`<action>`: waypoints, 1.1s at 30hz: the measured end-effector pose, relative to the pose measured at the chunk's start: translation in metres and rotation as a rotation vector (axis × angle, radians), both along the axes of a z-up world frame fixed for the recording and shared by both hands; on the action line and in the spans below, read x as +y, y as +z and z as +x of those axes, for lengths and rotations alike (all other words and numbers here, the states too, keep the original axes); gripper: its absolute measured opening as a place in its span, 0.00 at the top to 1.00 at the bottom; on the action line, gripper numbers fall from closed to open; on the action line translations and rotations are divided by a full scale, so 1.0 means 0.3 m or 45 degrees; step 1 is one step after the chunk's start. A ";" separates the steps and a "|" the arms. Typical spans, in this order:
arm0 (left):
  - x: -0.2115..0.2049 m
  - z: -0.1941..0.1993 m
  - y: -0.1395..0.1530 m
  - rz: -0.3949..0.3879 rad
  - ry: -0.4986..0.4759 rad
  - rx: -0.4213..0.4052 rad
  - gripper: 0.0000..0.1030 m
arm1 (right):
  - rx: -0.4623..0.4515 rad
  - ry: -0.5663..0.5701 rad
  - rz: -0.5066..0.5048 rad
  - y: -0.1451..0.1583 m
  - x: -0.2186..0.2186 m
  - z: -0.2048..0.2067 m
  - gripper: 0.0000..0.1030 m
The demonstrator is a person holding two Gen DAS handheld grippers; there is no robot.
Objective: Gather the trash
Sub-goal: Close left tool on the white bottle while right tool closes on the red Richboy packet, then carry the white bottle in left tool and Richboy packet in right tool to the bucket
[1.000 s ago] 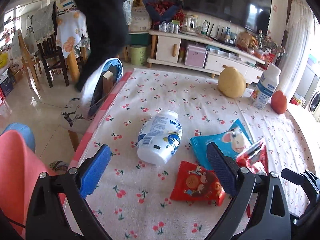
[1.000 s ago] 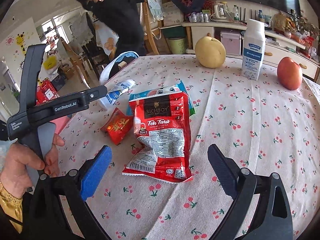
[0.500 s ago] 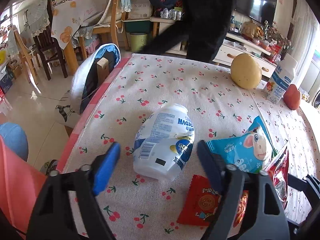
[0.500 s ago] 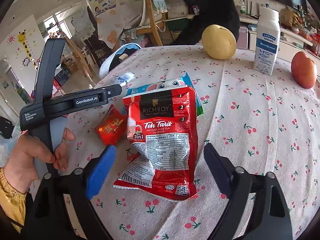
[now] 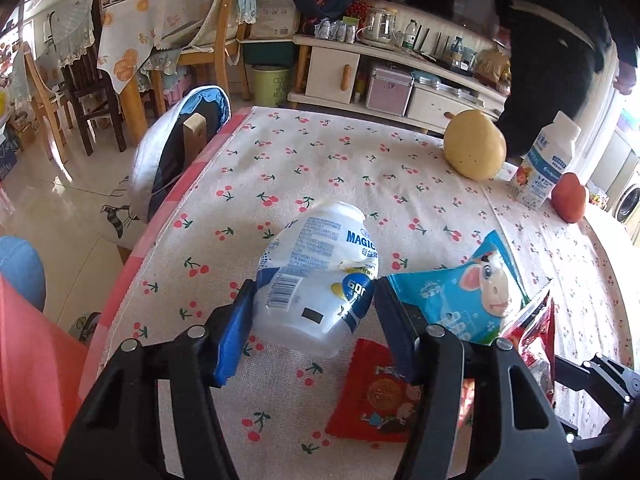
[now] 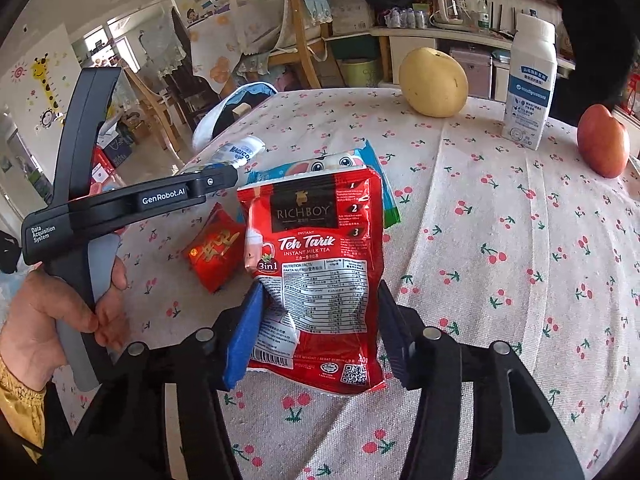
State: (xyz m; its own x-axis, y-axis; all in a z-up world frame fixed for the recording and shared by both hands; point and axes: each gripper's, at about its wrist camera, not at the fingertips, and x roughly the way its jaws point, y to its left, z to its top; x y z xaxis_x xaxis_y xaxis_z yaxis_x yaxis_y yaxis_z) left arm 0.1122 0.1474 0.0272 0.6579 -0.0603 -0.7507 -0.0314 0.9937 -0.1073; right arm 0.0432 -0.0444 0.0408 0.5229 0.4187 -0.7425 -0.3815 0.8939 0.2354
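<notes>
A crushed white plastic bottle (image 5: 316, 248) lies on its side on the cherry-print tablecloth (image 5: 320, 160). My left gripper (image 5: 312, 308) has both blue pads against the bottle's sides, and its jaws are closing. A red instant-tea pouch (image 6: 316, 240) lies flat, creased at its near end. My right gripper (image 6: 316, 320) pinches that end from both sides, its jaws closing too. A blue cartoon-cow packet (image 5: 460, 292) and a small red packet (image 5: 380, 400) lie between the two, untouched. In the right wrist view a hand (image 6: 48, 320) holds the left gripper's handle.
At the far side stand a yellow round fruit (image 5: 474, 146), a white milk carton (image 5: 544, 164) and a red apple (image 5: 568, 198). A person in dark clothes (image 5: 552, 40) stands behind the table on the right. A chair with a jacket (image 5: 176, 152) abuts the left edge.
Both grippers' jaws narrowed from wide open onto their items. The left gripper came forward around the bottle. The person behind the table walked from left to right.
</notes>
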 end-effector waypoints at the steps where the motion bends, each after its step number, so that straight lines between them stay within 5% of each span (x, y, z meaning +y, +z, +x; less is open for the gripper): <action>1: 0.002 -0.006 0.005 -0.012 0.004 -0.004 0.41 | -0.004 -0.001 -0.003 0.000 -0.003 -0.008 0.48; 15: 0.033 -0.150 0.116 -0.110 0.080 -0.133 0.41 | -0.029 -0.045 0.000 0.011 -0.045 -0.045 0.56; 33: 0.099 -0.351 0.217 -0.085 0.156 -0.249 0.41 | -0.098 -0.105 0.081 0.094 -0.087 -0.099 0.60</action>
State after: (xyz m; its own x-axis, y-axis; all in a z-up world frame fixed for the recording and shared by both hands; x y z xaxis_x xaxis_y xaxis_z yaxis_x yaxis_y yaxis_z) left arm 0.0069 0.1772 0.0924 0.7960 -0.0164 -0.6051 -0.1233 0.9743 -0.1885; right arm 0.0134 -0.0704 0.0689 0.6117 0.4171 -0.6722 -0.3268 0.9071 0.2654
